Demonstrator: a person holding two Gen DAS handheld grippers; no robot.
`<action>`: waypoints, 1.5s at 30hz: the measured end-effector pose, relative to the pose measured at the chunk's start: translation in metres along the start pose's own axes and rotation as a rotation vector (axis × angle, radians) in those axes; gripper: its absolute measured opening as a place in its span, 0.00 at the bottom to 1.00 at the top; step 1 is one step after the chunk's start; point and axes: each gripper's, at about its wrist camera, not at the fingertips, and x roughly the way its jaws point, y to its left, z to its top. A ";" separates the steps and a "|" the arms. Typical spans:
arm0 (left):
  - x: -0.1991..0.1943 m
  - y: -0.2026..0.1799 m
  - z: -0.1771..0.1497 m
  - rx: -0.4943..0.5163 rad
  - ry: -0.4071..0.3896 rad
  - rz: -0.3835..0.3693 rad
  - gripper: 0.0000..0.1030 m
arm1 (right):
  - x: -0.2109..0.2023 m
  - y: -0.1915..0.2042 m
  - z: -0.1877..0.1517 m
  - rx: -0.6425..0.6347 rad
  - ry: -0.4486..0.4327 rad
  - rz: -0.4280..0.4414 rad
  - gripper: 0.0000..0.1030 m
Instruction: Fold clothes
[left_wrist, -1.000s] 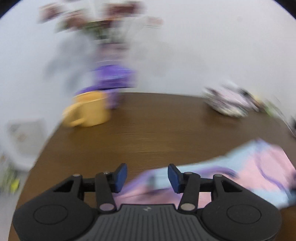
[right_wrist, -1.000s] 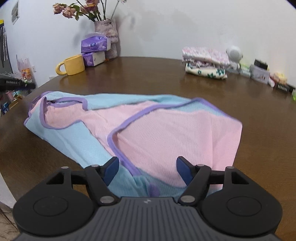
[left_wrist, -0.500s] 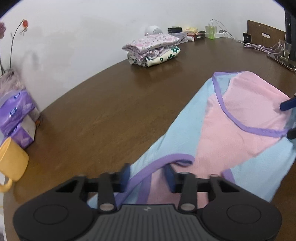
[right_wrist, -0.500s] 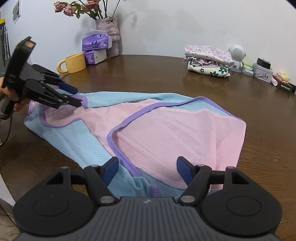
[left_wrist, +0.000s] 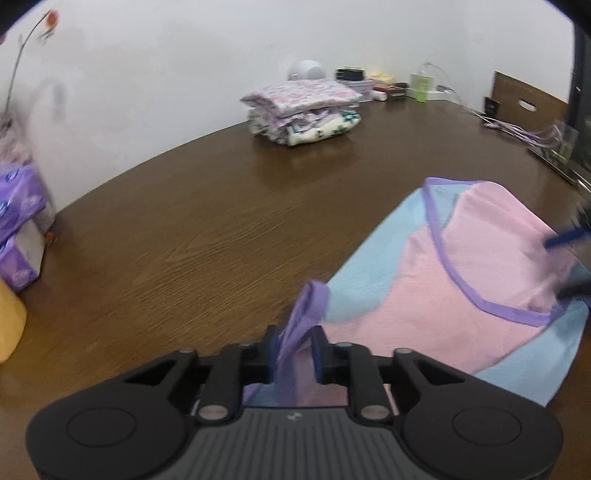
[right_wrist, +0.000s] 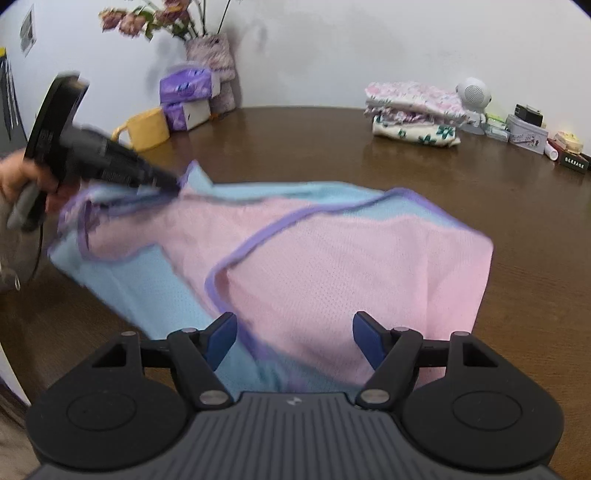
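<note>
The left tool (left_wrist: 295, 349) pinches the purple-trimmed edge of the pink and blue garment (left_wrist: 461, 295), tilted down at the worktop (left_wrist: 203, 229) with a hand (right_wrist: 22, 181) gripping its handle. A second ago its pads stood apart over bare wood; now the trim is lifted. The right tool (right_wrist: 293, 338) stays spread over the garment's near edge. Bare worktop lies open toward the folded stack (left_wrist: 303, 110).
</note>
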 end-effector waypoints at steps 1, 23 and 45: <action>0.001 -0.003 0.002 0.019 -0.003 -0.005 0.30 | 0.000 -0.003 0.007 -0.003 -0.002 -0.003 0.68; 0.028 0.033 0.016 -0.071 -0.029 -0.115 0.12 | 0.117 -0.072 0.115 0.173 0.158 -0.034 0.36; 0.057 0.064 0.025 -0.235 -0.055 -0.033 0.26 | 0.165 -0.095 0.152 0.252 0.101 0.047 0.02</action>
